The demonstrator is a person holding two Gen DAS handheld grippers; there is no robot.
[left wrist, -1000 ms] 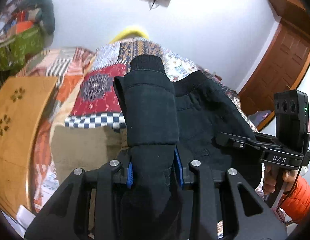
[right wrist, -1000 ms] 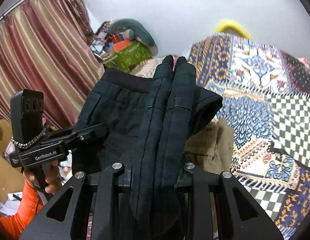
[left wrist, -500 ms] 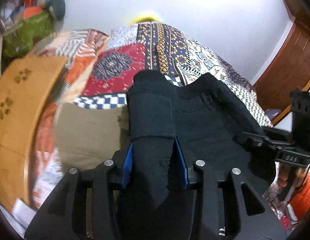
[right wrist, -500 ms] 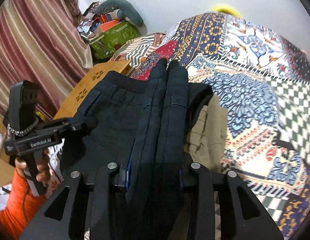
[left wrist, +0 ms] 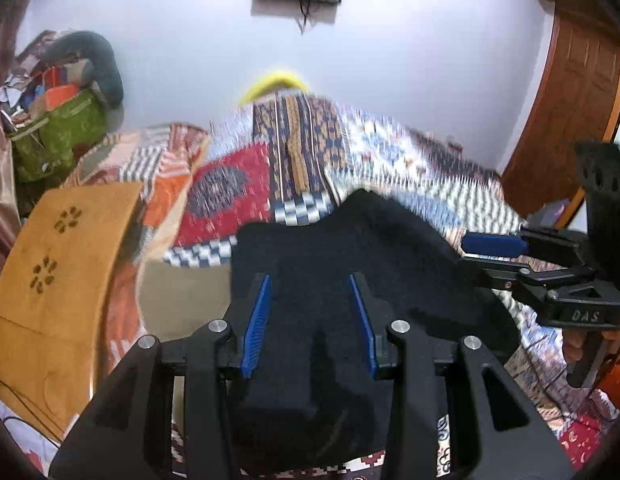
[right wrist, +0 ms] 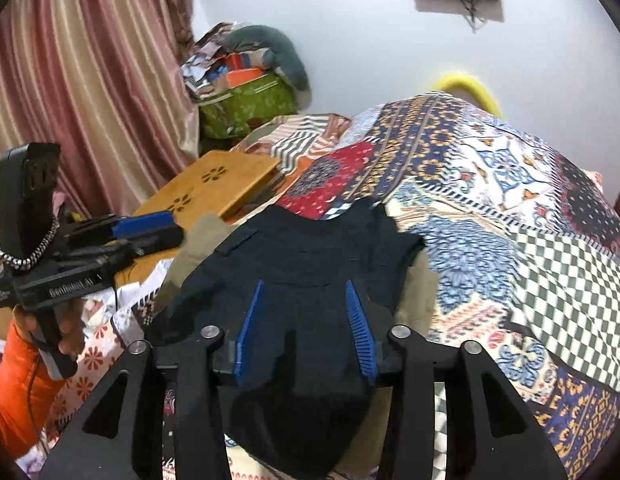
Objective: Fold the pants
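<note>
Patchwork bedding in reds, blues and checks (right wrist: 490, 216) covers the bed that fills both views, with a white wall behind, a striped pink curtain (right wrist: 82, 80) to one side and a flat wooden board with flower cut-outs (right wrist: 214, 188) at the bed's edge. On the bedding lie the black fabric pants (right wrist: 310, 264), now doubled over into a broad flat bundle on top of a tan folded garment (right wrist: 420, 300). A second ago each tool pinched a thick roll of the black cloth and held it lifted; now that cloth has dropped onto the bundle. The left tool (left wrist: 312, 312) stands with its blue pads apart and nothing pressed between them, the pants merely lying beneath. The right tool (right wrist: 306, 326) is opening at this moment, its pads likewise clear of the fabric. By my reading, this fold is laid down and released; what remains is probably a further fold or smoothing.
</note>
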